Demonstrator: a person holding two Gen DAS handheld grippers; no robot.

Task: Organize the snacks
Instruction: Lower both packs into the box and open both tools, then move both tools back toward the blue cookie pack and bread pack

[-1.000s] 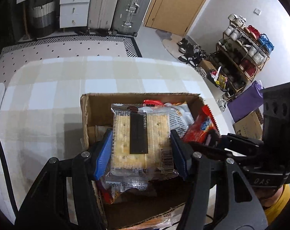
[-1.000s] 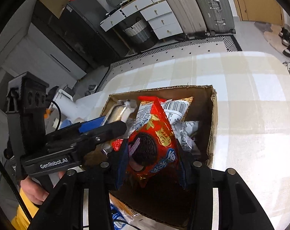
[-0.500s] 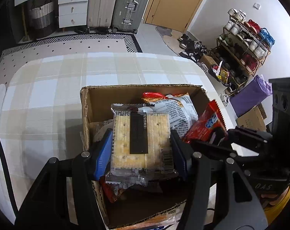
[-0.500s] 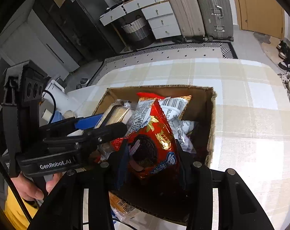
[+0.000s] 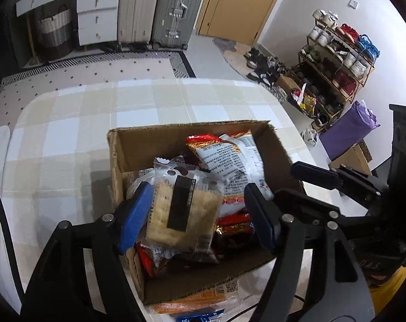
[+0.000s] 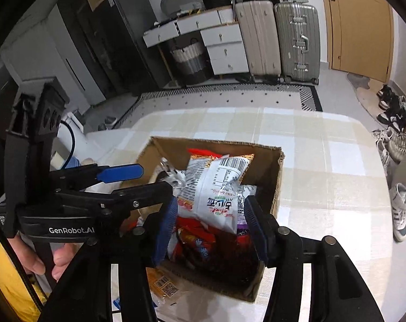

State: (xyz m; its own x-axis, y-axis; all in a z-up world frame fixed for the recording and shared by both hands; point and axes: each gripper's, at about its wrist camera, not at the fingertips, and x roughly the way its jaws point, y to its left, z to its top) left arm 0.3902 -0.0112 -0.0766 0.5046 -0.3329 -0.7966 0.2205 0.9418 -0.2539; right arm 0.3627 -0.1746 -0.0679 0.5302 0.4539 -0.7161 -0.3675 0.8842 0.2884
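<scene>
A cardboard box (image 5: 117, 155) (image 6: 279, 171) full of snack packs stands on the checked table. A clear cracker pack (image 5: 184, 212) lies tilted on top of the pile, between the spread fingers of my left gripper (image 5: 200, 214), which is open just above the box. A white and orange chip bag (image 5: 235, 166) (image 6: 219, 185) leans at the back. My right gripper (image 6: 208, 220) is open and empty above the box; a red cookie pack (image 6: 200, 241) lies on the pile under it.
Flat snack packs (image 5: 192, 303) (image 6: 162, 287) lie on the table at the box's near side. The checked tablecloth (image 5: 68, 139) stretches left and behind the box. Suitcases (image 6: 296, 40), drawers and a shoe rack (image 5: 337, 67) stand beyond the table.
Both grippers have opened. The cracker pack has dropped from the left gripper onto the pile, and the red cookie pack has dropped from the right gripper into the box. Both grippers have risen.
</scene>
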